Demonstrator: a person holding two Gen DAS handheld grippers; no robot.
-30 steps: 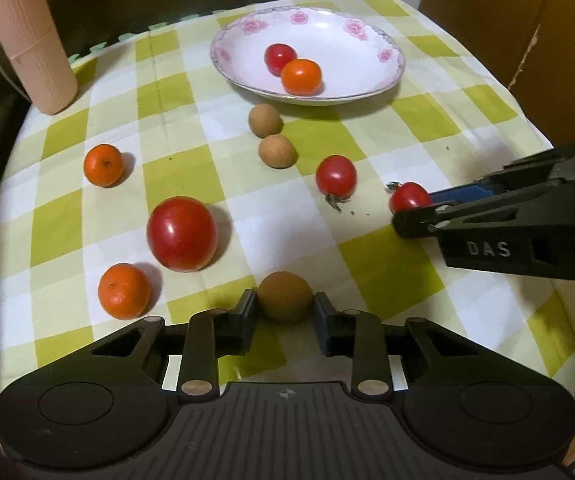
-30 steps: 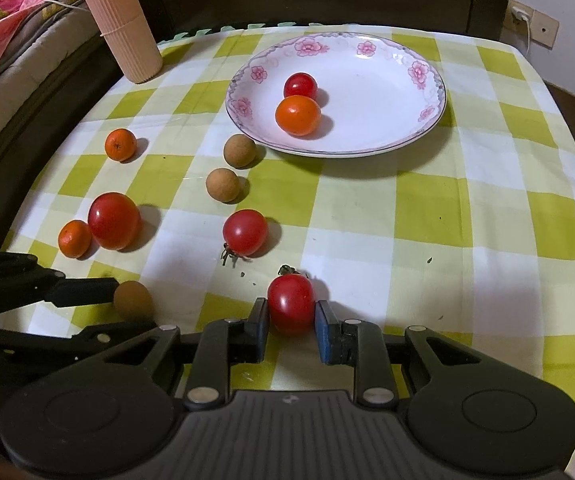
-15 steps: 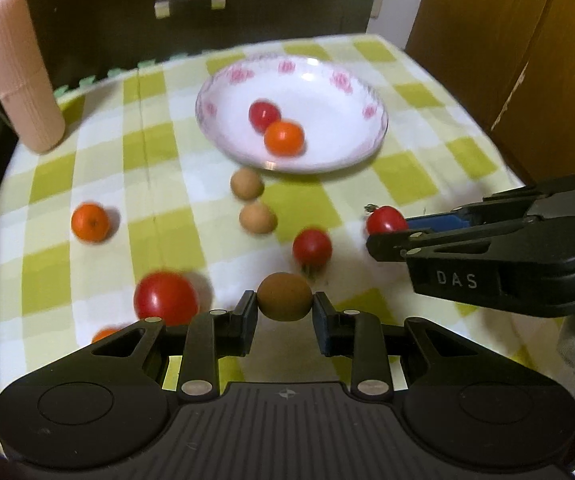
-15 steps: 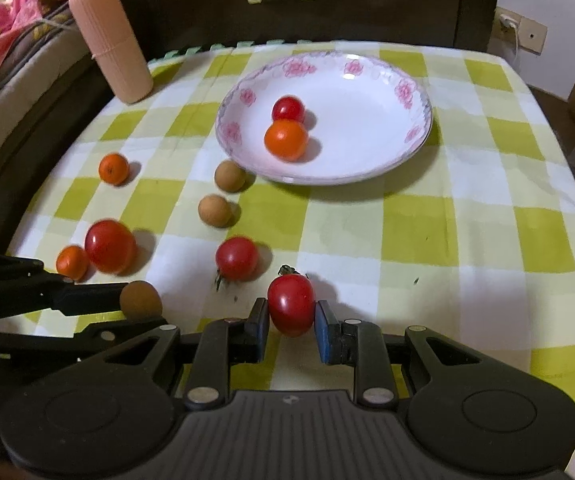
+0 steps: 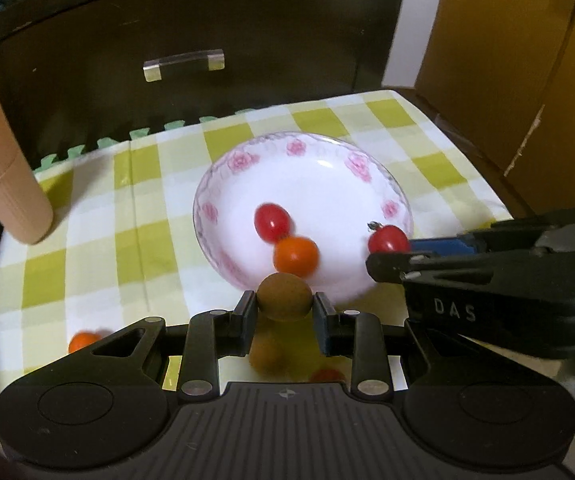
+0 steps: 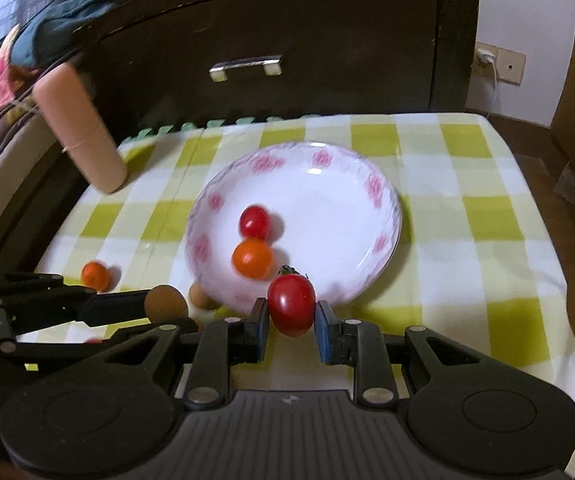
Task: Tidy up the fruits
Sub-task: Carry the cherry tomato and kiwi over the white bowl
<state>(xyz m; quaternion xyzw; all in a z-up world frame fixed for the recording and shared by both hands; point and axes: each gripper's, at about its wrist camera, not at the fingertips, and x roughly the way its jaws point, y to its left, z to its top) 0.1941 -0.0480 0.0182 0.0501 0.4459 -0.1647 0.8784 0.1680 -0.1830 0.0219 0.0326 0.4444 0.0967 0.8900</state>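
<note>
**Two fruits in the air, both bound for the plate**

The brown fruit point(image 5: 284, 297) is pinched between the left tongs point(image 5: 284, 312), lifted clear of the surface and hanging just at the near rim of the flowered plate point(image 5: 223, 184). Alongside it, the right tongs point(image 6: 290, 318) grip a red tomato point(image 6: 291, 304) with its stem up, also at the plate's near edge. Both pairs of tongs are narrowed right down onto their fruit, no gap showing.

Inside the plate, two pieces lie touching: a small red tomato point(image 5: 272, 221) and an orange one point(image 5: 296, 255). So two are home, two are on the way, by my reckoning. Left on the checked surface point(image 6: 467, 184): a small orange fruit point(image 6: 95, 275) off to the left, another brown one point(image 6: 198, 295) beside the rim, plus blurred shapes under the left tongs.

Both tools point forward, side by side, tilted towards the plate.
</note>
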